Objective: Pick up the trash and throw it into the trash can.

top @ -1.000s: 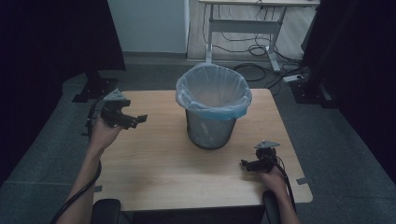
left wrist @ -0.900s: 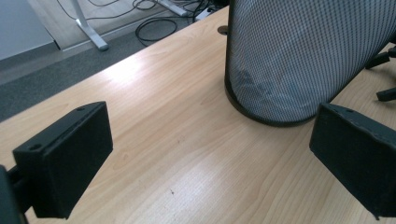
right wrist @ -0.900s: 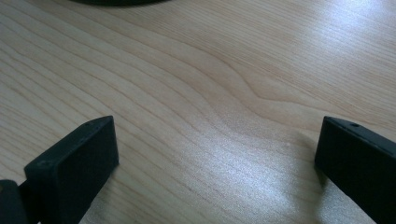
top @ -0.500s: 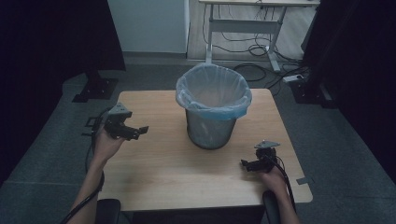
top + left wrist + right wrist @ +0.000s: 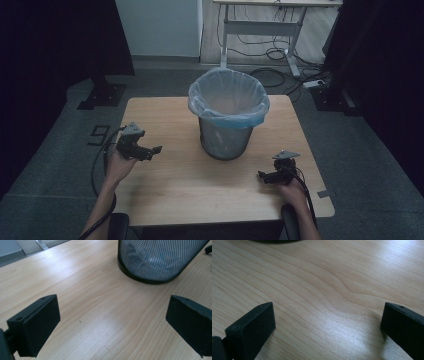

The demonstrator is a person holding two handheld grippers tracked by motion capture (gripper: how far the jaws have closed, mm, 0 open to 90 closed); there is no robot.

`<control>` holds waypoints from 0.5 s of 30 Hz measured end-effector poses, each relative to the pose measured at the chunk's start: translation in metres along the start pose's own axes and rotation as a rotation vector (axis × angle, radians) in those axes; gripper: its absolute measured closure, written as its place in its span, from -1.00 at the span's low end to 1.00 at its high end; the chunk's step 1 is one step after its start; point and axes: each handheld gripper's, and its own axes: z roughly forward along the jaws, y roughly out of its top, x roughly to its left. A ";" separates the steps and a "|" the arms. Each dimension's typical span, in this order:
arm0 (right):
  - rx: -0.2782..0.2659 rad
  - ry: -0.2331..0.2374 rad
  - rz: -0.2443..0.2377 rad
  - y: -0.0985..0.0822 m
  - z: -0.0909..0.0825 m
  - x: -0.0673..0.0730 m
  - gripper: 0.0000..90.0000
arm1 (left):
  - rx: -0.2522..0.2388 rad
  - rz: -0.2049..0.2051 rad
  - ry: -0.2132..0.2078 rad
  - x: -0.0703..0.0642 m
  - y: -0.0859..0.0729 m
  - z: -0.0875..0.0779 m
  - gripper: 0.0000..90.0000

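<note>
Mesh wastebasket (image 5: 227,131), lined with a pale blue bag (image 5: 229,102), stands upright mid-surface (image 5: 165,185), between both claws. Left claw (image 5: 150,151): jaws wide apart, empty, pointing toward the basket's base, near it. Right claw (image 5: 263,176): jaws wide apart, empty, low over bare wood, also near. Judgement: neither hand clearly nearer; no task object identified.

Left gripper (image 5: 150,149), held in the left hand (image 5: 119,162) on an extended forearm, points toward the table's centre with its jaws spread wide and nothing between them. Right gripper (image 5: 265,176), held in the right hand (image 5: 292,191), points leftward low over the table, jaws likewise wide apart and empty.
</note>
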 end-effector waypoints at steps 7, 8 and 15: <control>0.000 0.000 0.000 0.000 0.000 0.000 -1.00 | 0.004 -0.015 -0.008 -0.004 -0.019 0.011 -1.00; 0.000 0.000 0.000 0.000 0.000 0.000 -1.00 | 0.004 -0.015 -0.008 -0.004 -0.019 0.011 -1.00; 0.000 0.000 0.001 0.000 0.000 0.000 -1.00 | 0.018 -0.024 -0.007 -0.007 -0.038 0.021 -1.00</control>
